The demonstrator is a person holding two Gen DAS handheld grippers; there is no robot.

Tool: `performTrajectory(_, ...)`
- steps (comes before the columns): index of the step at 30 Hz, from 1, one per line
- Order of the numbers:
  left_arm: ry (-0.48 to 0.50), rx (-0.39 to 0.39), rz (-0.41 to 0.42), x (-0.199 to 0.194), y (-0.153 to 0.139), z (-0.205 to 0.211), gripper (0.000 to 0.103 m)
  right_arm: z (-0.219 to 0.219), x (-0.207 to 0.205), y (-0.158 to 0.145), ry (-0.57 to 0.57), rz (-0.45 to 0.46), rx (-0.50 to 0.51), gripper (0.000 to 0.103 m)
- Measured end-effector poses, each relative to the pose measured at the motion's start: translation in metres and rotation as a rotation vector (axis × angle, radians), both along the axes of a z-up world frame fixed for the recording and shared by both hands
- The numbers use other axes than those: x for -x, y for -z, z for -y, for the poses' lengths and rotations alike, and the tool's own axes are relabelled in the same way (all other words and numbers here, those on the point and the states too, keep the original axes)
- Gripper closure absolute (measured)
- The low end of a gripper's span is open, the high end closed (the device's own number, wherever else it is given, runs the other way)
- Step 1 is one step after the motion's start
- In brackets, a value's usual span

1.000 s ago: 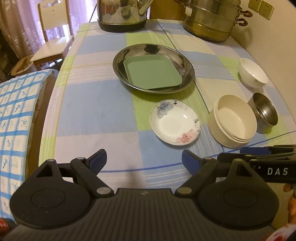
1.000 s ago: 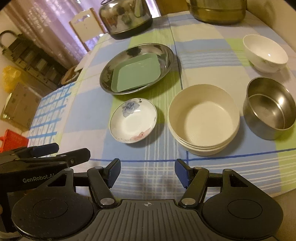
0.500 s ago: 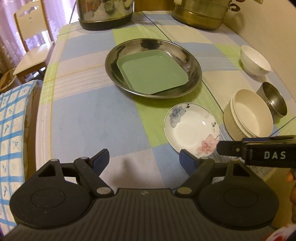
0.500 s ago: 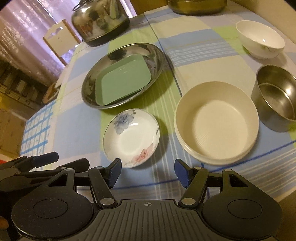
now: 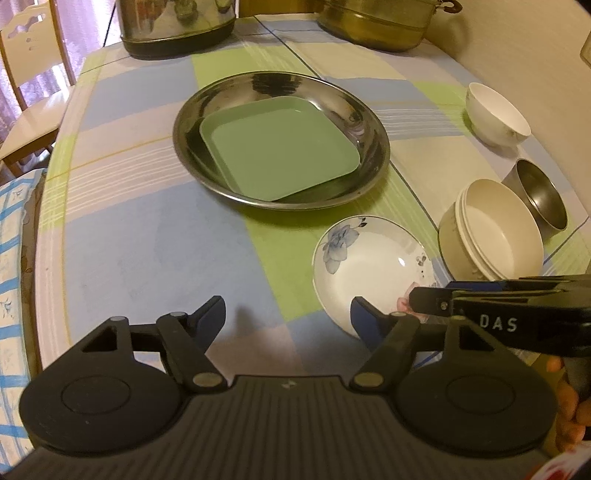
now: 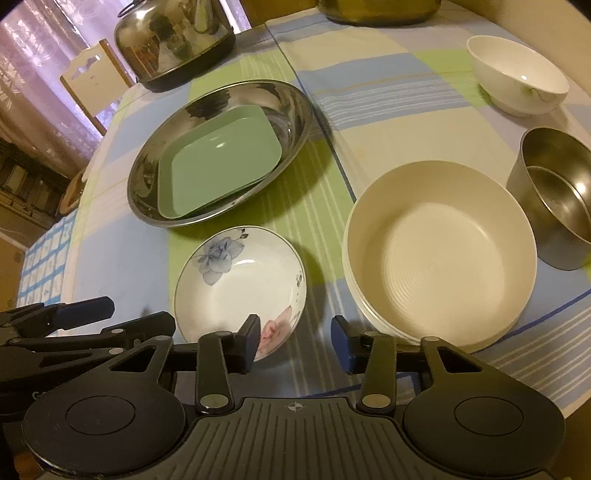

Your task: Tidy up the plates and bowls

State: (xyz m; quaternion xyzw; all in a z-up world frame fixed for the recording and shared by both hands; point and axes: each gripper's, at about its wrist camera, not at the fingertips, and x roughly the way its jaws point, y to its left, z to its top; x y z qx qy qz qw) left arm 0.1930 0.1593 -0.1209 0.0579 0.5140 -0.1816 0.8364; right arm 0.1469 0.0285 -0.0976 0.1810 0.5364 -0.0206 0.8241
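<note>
Both tools, left (image 5: 288, 314) and right (image 6: 293, 339), hover spread apart beside the floral dish (image 6: 240, 284).

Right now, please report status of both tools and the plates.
Left tool open, empty. Right tool open, near rim of flowered plate. Green plate in steel dish. Nothing in the way.

A checked cloth (image 5: 155, 236) in blue, green and cream squares covers the counter. At 11 o'clock on it stands a shiny steel kettle (image 6: 173, 40) on a dark base. At 1 o'clock sits a brass-coloured pot (image 5: 373, 22), its top cut off by the frame. Off the counter's edge at 10 o'clock is a pale wooden chair (image 5: 26, 85) against purple curtains (image 6: 40, 66). A blue-checked fabric (image 5: 11, 266) lies at 9 o'clock.
</note>
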Motion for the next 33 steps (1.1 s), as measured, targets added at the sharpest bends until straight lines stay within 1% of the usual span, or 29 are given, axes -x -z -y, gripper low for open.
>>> performTrajectory(2,0.004,0.008,-0.001,-0.003,0.002,0.001,0.036,-0.002,-0.002,0.001,-0.003,0.006,0.014,0.068)
performTrajectory(4,0.010,0.015,0.000,-0.004,0.004,0.002,0.039,-0.004,-0.003,0.002,-0.011,0.015,0.021,0.071)
performTrajectory(10,0.026,0.024,0.006,-0.007,0.008,0.005,0.044,-0.012,-0.006,0.003,-0.025,0.017,0.077,0.072)
performTrajectory(12,0.030,0.027,0.007,-0.008,0.010,0.006,0.048,-0.014,-0.007,0.003,-0.030,0.021,0.093,0.073)
performTrajectory(14,0.032,0.031,0.005,-0.010,0.013,0.007,0.055,-0.017,-0.008,0.004,-0.040,0.022,0.108,0.074)
performTrajectory(15,0.033,0.033,0.003,-0.011,0.014,0.007,0.056,-0.018,-0.009,0.004,-0.045,0.024,0.111,0.075)
performTrajectory(19,0.042,0.043,0.004,-0.012,0.015,0.008,0.065,-0.022,-0.011,0.005,-0.065,0.031,0.138,0.080)
performTrajectory(21,0.045,0.044,0.004,-0.011,0.015,0.008,0.069,-0.023,-0.011,0.005,-0.075,0.031,0.134,0.082)
performTrajectory(23,0.050,0.053,-0.004,-0.011,0.017,0.008,0.076,-0.024,-0.012,0.005,-0.077,0.031,0.137,0.083)
performTrajectory(26,0.056,0.069,-0.011,-0.010,0.018,0.008,0.085,-0.022,-0.012,0.005,-0.077,0.032,0.123,0.084)
performTrajectory(29,0.060,0.067,-0.009,-0.008,0.017,0.006,0.086,-0.024,-0.011,0.004,-0.095,0.032,0.094,0.085)
performTrajectory(33,0.036,0.047,-0.005,-0.005,0.016,-0.004,0.086,-0.032,-0.011,0.004,-0.145,0.041,0.058,0.086)
